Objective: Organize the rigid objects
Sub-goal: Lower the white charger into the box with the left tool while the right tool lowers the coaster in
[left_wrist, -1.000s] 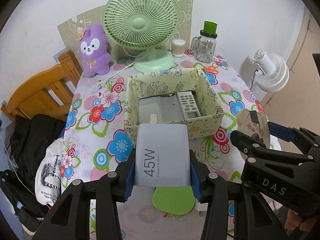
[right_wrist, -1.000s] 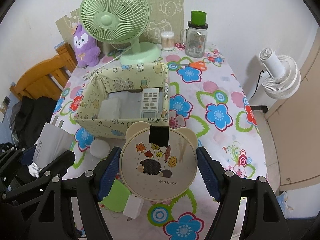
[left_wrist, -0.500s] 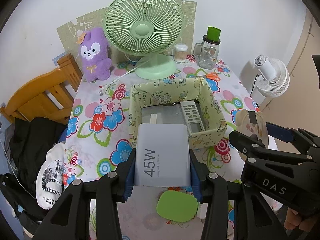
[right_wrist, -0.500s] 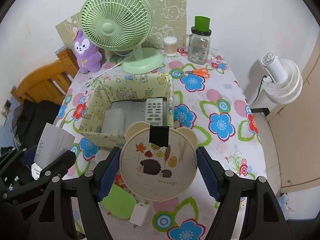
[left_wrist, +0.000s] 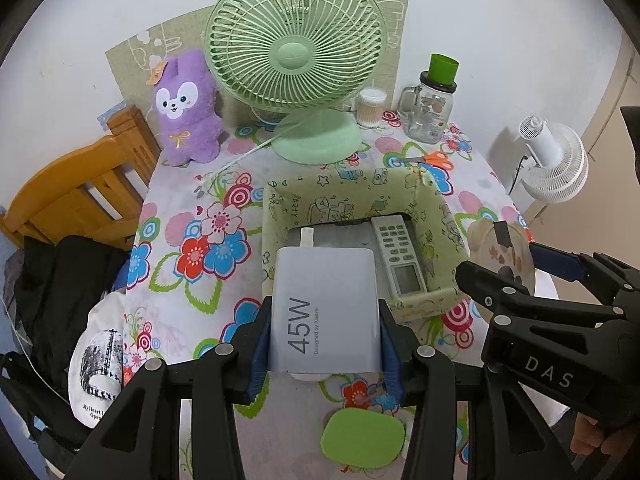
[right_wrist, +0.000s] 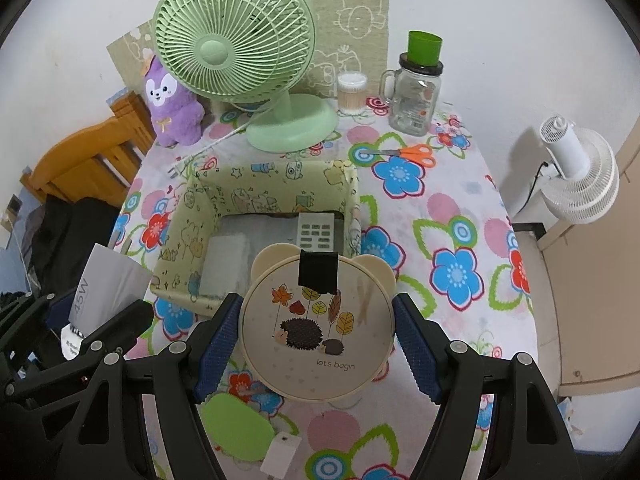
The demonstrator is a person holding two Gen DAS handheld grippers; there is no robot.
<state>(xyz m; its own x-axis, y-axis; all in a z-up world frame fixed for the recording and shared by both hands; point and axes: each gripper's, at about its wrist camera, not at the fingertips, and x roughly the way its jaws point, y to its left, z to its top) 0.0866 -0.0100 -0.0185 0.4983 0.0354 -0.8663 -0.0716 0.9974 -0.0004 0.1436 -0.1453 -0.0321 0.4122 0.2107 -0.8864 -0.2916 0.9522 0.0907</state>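
My left gripper (left_wrist: 324, 336) is shut on a white "45W" charger (left_wrist: 324, 304), held above the front wall of the patterned fabric box (left_wrist: 344, 184). A remote control (left_wrist: 398, 256) and a grey flat item lie inside the box. My right gripper (right_wrist: 316, 328) is shut on a round beige bear-eared case (right_wrist: 316, 320) with a hedgehog picture, held over the near right corner of the box (right_wrist: 272, 188). In the right wrist view the charger (right_wrist: 106, 284) shows at the left, beside the remote control (right_wrist: 316, 232).
A flat green oval (right_wrist: 236, 428) and a small white plug (right_wrist: 280, 452) lie near the table's front edge. A green fan (left_wrist: 296, 52), purple plush (left_wrist: 186, 108), glass jar (left_wrist: 432, 108) and scissors (right_wrist: 404, 154) stand behind the box. A wooden chair (left_wrist: 72, 184) is at the left.
Both grippers have moved forward toward the box with their loads. The fan and box look larger, and the green oval has slid lower in view. Both grips are unchanged.
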